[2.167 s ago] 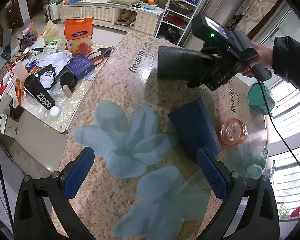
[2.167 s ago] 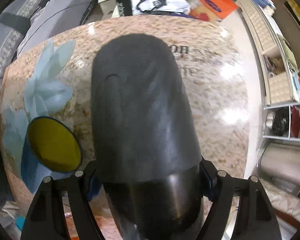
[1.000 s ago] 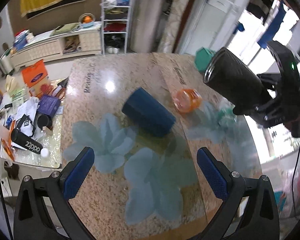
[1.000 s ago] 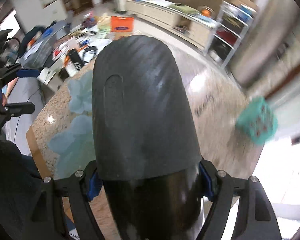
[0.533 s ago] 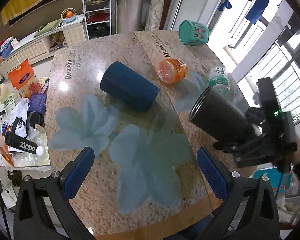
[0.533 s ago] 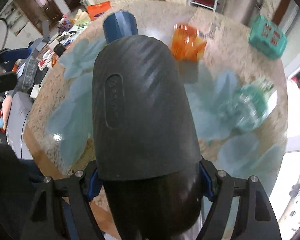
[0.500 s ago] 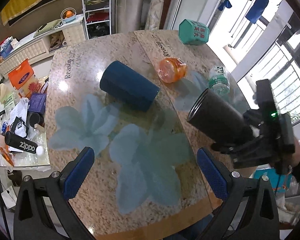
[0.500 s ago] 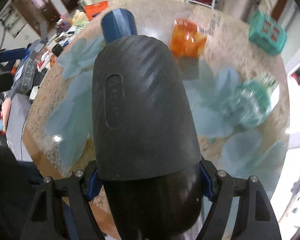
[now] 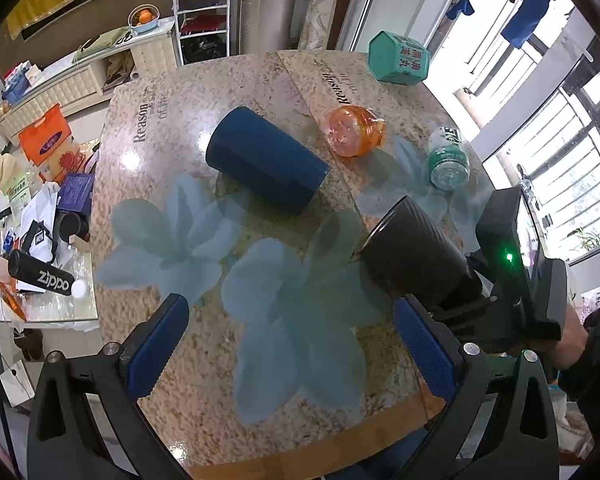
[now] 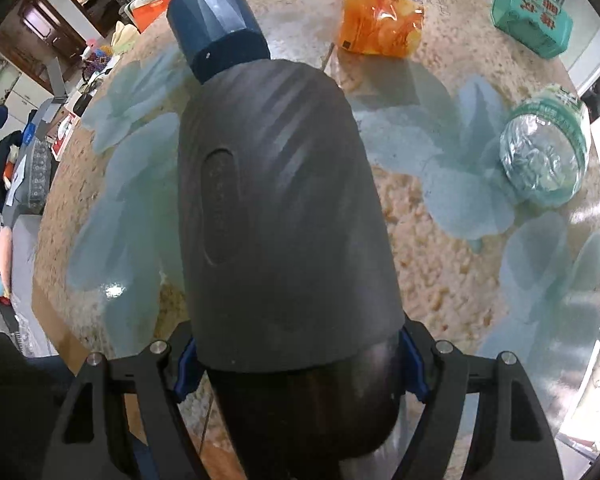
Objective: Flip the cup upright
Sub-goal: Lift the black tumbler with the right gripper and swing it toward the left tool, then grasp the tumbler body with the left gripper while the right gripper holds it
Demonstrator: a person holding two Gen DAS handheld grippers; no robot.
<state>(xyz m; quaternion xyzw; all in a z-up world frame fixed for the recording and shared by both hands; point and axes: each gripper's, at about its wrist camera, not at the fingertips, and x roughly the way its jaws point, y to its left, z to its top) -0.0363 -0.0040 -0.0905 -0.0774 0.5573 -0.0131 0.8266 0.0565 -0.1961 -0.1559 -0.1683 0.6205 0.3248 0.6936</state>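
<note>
My right gripper [image 10: 298, 364] is shut on a black ribbed cup [image 10: 276, 216] and holds it tilted over the table's right front. The left wrist view shows that cup [image 9: 416, 256] with its open rim pointing toward the table's middle and the right gripper [image 9: 452, 300] behind it. A dark blue cup [image 9: 266, 160] lies on its side near the table's centre; it also shows in the right wrist view [image 10: 216, 36]. My left gripper [image 9: 296, 344] is open and empty above the near edge.
An orange plastic jar [image 9: 354, 130], a green-labelled bottle [image 9: 448, 158] and a teal box [image 9: 400, 62] lie on the far right of the round stone table [image 9: 204, 392]. A cluttered low table [image 9: 40, 216] stands to the left.
My right gripper has swung the black cup from high over the table down toward its right front, and lately lower and a little nearer. My left gripper has pulled back to the near edge.
</note>
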